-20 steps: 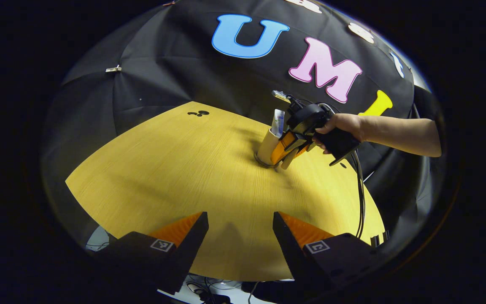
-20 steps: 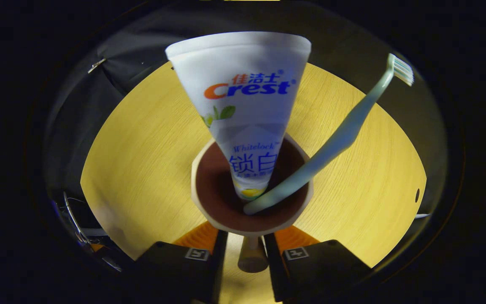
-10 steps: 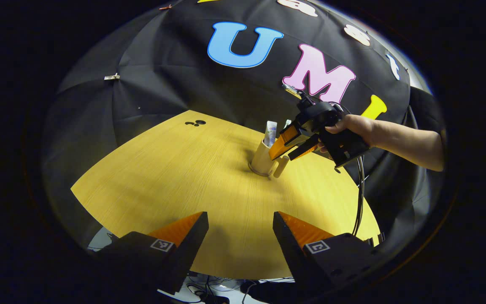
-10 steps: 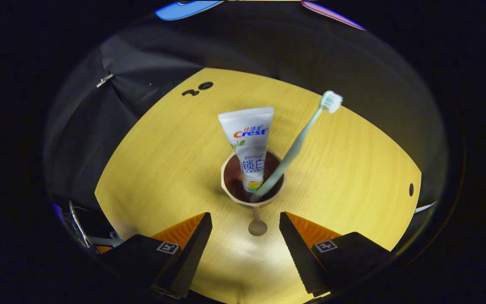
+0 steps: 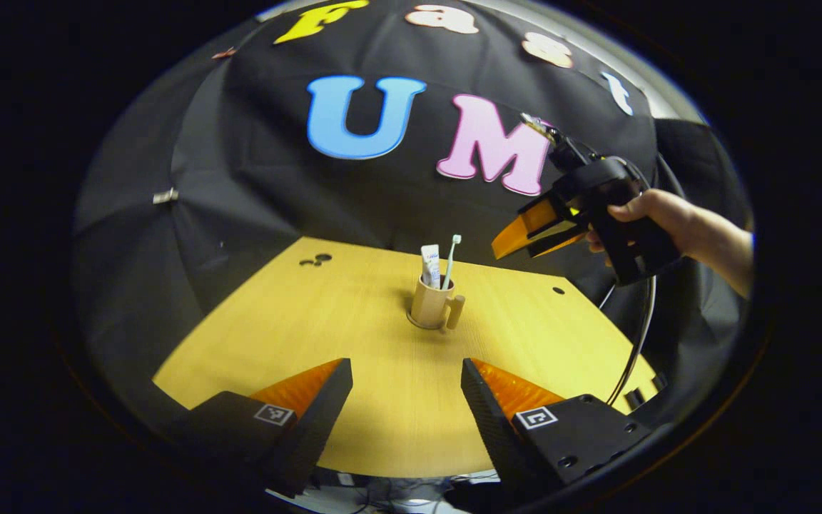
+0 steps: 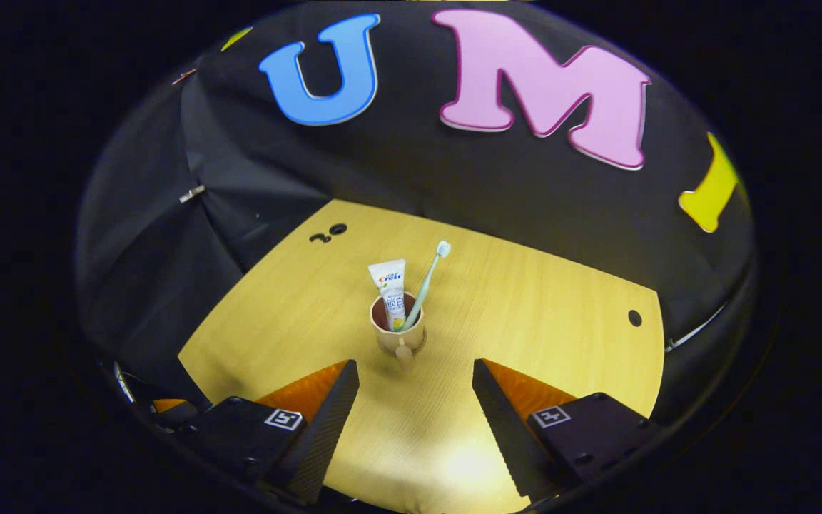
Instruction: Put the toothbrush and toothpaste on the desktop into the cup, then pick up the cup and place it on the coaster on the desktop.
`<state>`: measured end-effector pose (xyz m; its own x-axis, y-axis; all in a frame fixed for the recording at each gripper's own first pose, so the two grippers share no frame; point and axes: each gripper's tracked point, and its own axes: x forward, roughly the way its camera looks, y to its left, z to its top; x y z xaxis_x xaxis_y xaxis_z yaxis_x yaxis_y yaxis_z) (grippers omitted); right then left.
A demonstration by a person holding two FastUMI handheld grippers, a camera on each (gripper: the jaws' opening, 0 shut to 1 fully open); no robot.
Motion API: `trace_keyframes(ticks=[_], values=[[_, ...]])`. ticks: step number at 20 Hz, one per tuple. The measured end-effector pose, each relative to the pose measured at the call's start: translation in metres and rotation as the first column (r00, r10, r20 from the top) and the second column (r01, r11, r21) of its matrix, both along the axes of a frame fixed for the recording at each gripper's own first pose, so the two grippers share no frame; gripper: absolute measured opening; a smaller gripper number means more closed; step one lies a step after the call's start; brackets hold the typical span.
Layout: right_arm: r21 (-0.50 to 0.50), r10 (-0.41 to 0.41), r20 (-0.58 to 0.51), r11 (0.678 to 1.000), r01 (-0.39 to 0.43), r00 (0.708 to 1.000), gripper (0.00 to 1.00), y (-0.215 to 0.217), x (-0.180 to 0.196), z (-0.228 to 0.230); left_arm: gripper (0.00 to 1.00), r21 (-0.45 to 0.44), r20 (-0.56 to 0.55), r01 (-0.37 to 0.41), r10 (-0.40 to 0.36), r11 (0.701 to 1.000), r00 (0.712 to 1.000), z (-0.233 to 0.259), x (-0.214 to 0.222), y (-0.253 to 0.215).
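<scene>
Risk check: the mug [image 6: 398, 334] stands upright mid-counter [image 6: 539, 300] with the toothpaste tube [image 6: 389, 282] and toothbrush [image 6: 425, 284] both standing in it. Under the mug base in the left gripper view there's a thin darker ring, likely the coaster [image 5: 414, 325], but it's too small to confirm.

What could go wrong:
- Load is top-heavy. Toothbrush leans out over the rim toward the right, tube stands tall. Any nudge to the mug handle [image 5: 454, 312] or rim could tip the mug or flick the brush out.
- If the mug sits off-centre on the coaster, its base may rock. Can't judge centring from here.
- The cable [image 5: 636, 343] hanging off the right unit droops near the counter's right edge; could snag if the hand swings back in.

Pose:
- Right hand-held gripper [image 6: 415, 389]: jaws wide, nothing between them, aimed down at the mug from above and well apart from it. In the left gripper view it's raised high to the right of the mug, held by the person's hand [image 5: 643, 214], forearm coming in from the right.
- Left hand-held gripper [image 5: 407, 389]: jaws wide, empty, low over the near counter edge, pointed at the mug, well apart.

My read: placement looks done, both units clear.
</scene>
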<state>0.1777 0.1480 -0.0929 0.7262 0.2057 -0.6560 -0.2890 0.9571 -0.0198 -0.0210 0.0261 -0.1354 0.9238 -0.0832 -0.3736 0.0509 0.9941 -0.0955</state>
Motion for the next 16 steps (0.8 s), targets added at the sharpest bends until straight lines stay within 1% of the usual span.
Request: trace_keyframes(ticks=[2, 4, 6, 7, 9, 10, 13, 16], values=[[0.057, -0.035, 0.01, 0.998, 0.035, 0.999, 0.99, -0.005, -0.031, 0.022, 0.97, 0.056, 0.039, 0.042, -0.045, 0.998, 0.998, 0.02, 0.0, -0.009], [0.096, -0.075, 0.06, 0.993, 0.069, 0.995, 0.99, -0.018, -0.058, 0.048, 0.98, 0.096, 0.066, 0.075, -0.081, 0.993, 0.994, 0.036, -0.006, -0.019], [0.111, -0.112, 0.126, 0.989, 0.098, 0.986, 0.99, -0.028, -0.084, 0.073, 0.98, 0.143, 0.03, 0.124, -0.13, 0.982, 0.991, 0.044, -0.019, -0.032], [0.126, -0.127, 0.149, 0.986, 0.109, 0.981, 0.99, -0.03, -0.099, 0.084, 0.98, 0.152, 0.026, 0.141, -0.147, 0.978, 0.989, 0.05, -0.025, -0.038], [0.168, -0.168, 0.185, 0.976, 0.137, 0.968, 0.99, -0.033, -0.13, 0.101, 0.98, 0.123, 0.057, 0.167, -0.175, 0.978, 0.983, 0.072, -0.034, -0.054], [0.192, -0.19, 0.207, 0.97, 0.15, 0.96, 0.99, -0.034, -0.143, 0.108, 0.97, 0.103, 0.078, 0.164, -0.173, 0.981, 0.982, 0.081, -0.039, -0.057], [0.226, -0.245, 0.295, 0.957, 0.182, 0.923, 0.98, -0.039, -0.182, 0.123, 0.96, 0.053, 0.148, 0.114, -0.121, 0.992, 0.982, 0.112, -0.05, -0.054], [0.208, -0.266, 0.365, 0.957, 0.201, 0.892, 0.98, -0.042, -0.214, 0.119, 0.97, 0.062, 0.207, 0.059, -0.07, 0.996, 0.976, 0.124, -0.05, -0.043]])
